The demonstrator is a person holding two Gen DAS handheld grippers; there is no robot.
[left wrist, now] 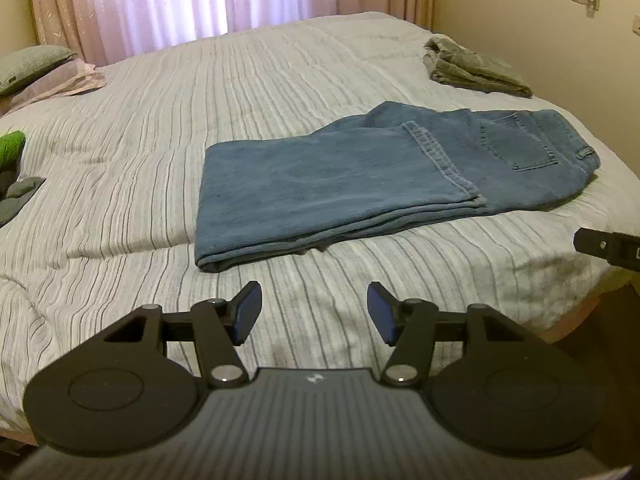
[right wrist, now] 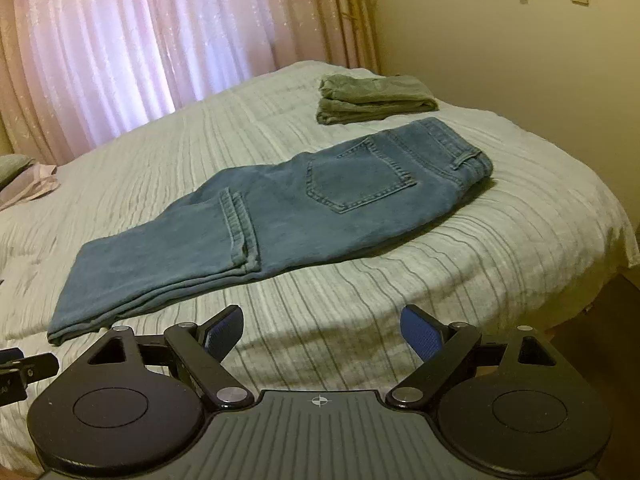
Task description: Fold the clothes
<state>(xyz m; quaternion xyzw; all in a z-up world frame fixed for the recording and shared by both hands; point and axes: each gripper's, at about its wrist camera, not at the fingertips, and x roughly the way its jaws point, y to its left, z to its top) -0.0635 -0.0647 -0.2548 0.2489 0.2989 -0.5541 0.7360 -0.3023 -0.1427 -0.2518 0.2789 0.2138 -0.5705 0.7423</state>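
Blue jeans [left wrist: 360, 176] lie on the striped bed cover [left wrist: 160, 140], legs folded over so the hems rest near the back pocket. In the right wrist view the jeans [right wrist: 260, 224] stretch from lower left to upper right. My left gripper [left wrist: 314, 308] is open and empty, hovering above the cover just in front of the jeans' folded edge. My right gripper [right wrist: 322, 332] is open and empty, a little in front of the jeans. Part of the right gripper [left wrist: 608, 250] shows at the right edge of the left wrist view.
A folded grey-green garment [right wrist: 372, 98] lies at the far right corner of the bed; it also shows in the left wrist view [left wrist: 472, 66]. Pillows [left wrist: 32, 68] and a green item [left wrist: 10, 150] lie at the left. Curtains [right wrist: 140, 40] hang behind. The bed's edge drops off at the right.
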